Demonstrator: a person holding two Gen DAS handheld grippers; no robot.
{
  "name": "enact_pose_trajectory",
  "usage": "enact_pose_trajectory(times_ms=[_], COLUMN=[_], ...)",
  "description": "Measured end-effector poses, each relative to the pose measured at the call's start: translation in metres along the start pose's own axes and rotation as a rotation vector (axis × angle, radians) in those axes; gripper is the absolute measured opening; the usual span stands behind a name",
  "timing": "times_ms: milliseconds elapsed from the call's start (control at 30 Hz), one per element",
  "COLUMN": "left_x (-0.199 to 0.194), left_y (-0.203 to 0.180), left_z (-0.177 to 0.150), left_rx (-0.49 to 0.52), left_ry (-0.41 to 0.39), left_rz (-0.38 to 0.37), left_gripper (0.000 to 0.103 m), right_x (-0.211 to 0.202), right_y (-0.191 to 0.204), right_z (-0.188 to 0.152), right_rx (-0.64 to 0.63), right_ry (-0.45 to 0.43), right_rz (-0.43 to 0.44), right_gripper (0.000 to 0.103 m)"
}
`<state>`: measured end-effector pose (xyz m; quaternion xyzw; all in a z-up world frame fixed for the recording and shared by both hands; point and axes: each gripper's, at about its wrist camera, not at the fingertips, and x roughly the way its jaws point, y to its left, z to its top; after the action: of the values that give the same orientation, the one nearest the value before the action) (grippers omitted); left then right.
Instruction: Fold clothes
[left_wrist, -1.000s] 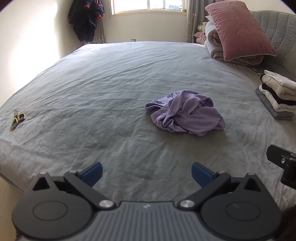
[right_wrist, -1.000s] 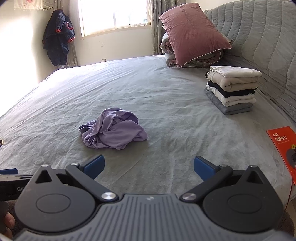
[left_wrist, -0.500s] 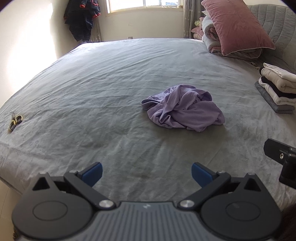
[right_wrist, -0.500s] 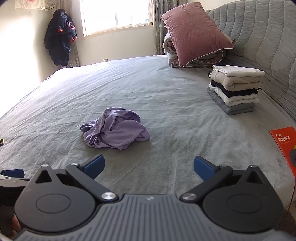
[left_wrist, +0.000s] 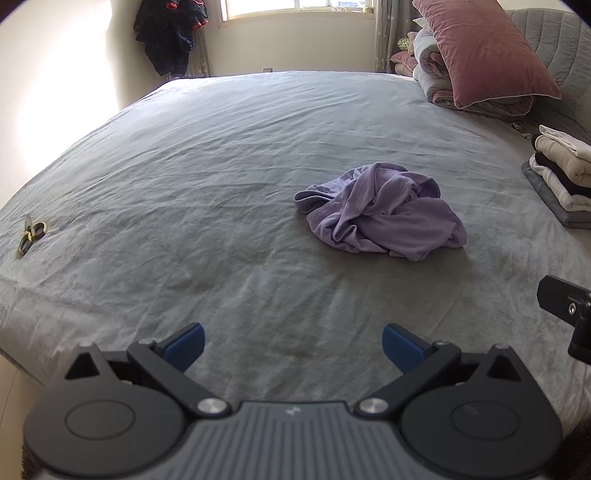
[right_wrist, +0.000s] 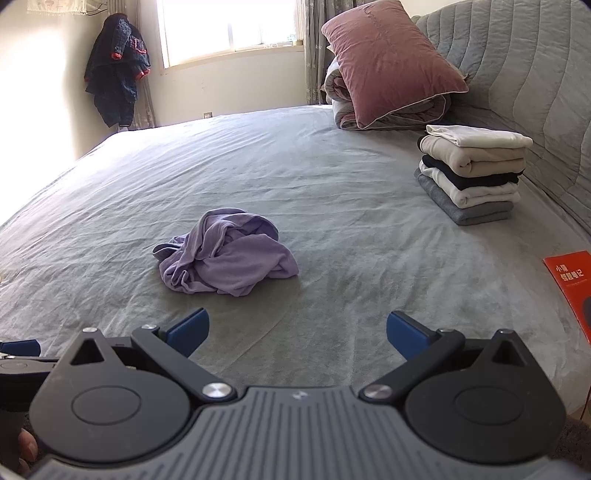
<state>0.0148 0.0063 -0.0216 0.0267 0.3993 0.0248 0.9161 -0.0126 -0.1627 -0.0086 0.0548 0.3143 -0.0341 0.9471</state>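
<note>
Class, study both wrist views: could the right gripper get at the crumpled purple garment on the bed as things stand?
Probably yes. The right gripper is open, and only bare grey bedsheet lies between it and the purple garment, ahead and slightly left. The folded stack sits well aside.

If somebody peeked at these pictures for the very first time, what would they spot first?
Probably the crumpled purple garment, lying alone in the middle of the big grey bed. Next, the neat stack of folded clothes at the bed's right side, and the pink pillow leaning on rolled bedding behind it.

Both wrist views low at bed (left_wrist: 221, 166) edge, facing headboard-side; share purple garment (right_wrist: 225, 254).
</note>
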Motion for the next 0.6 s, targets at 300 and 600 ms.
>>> enact_pose_trajectory(times_ms=[300, 600], left_x=[0.0043, 0.0028], left_y=[0.0050, 0.0064], left_z=[-0.0003, -0.0005], left_rx=[-0.013, -0.016], left_ry=[0.010, 0.005], left_rz=[0.008, 0.004], left_gripper=[0.103, 0.103], right_x=[0.0057, 0.0050], right_y=[0.0085, 0.0105], right_z=[-0.0014, -0.0018], right_rx=[-0.018, -0.025], right_ry=[0.010, 0.008], right_rz=[0.012, 0.013], right_gripper=[0.103, 0.103])
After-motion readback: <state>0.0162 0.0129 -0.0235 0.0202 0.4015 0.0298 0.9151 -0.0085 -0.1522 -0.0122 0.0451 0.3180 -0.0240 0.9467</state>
